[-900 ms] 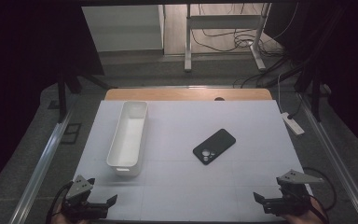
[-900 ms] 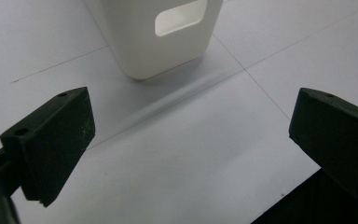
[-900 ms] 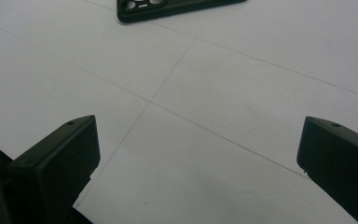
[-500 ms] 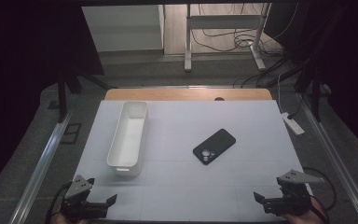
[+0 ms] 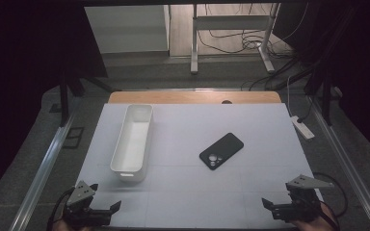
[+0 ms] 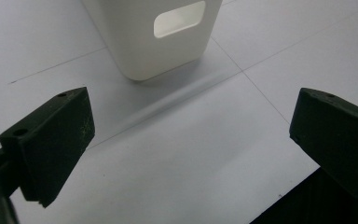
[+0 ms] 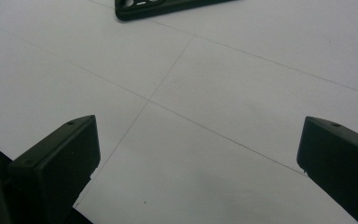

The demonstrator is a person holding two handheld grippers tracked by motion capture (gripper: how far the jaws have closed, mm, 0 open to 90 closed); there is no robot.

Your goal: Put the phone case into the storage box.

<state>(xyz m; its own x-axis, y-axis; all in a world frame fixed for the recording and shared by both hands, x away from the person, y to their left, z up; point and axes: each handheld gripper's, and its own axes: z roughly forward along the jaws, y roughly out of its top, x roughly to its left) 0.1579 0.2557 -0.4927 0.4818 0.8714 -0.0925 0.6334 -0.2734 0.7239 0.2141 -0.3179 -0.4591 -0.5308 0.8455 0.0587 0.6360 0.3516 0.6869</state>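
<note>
Beyond left tool (image 6: 191, 140), white bin (image 6: 154, 37)

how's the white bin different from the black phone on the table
The bin is white, the phone black. The bin is a long open container with raised walls and a handle cutout; the phone lies flat and thin, cameras up. The bin is far larger and sits left; the phone sits right of centre, angled. Both rest untouched on the table.
</note>
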